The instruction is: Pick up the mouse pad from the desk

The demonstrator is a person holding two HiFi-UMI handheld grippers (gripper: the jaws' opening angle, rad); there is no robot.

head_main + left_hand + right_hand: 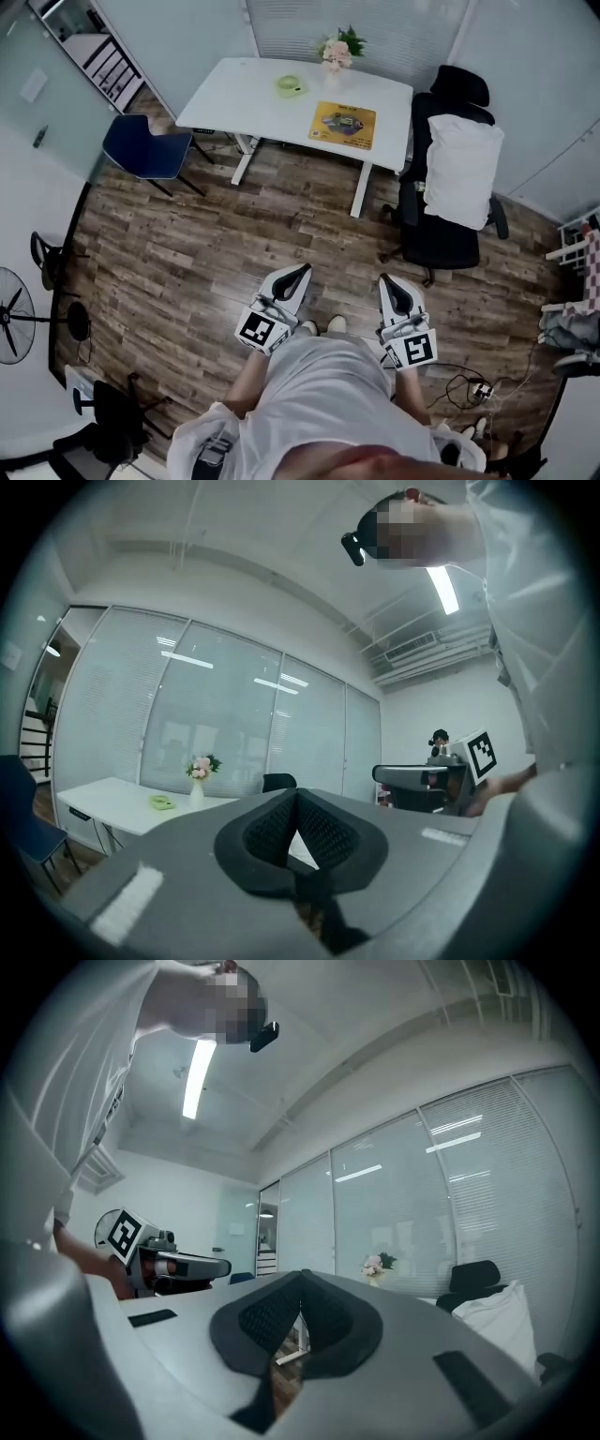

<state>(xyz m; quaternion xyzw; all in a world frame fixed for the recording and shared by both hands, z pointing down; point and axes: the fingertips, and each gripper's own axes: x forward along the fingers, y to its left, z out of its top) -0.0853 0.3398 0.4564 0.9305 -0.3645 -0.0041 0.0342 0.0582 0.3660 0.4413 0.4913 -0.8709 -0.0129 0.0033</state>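
The mouse pad (344, 124), yellow with a printed picture, lies flat on the right part of the white desk (253, 94) far ahead of me. Both grippers are held close to my body above the wooden floor, well short of the desk. My left gripper (298, 272) points toward the desk with its jaws shut and nothing between them; in its own view the dark pads (272, 832) meet at the tip. My right gripper (389, 281) is likewise shut and empty, its pads (267, 1321) touching. The mouse pad is hidden in both gripper views.
A green object (290, 86) and a flower vase (335, 52) stand on the desk. A black office chair with a white cushion (459, 169) sits right of the desk and a blue chair (145, 145) left of it. A fan (14, 314) stands at the left; cables (469, 384) lie on the floor at the right.
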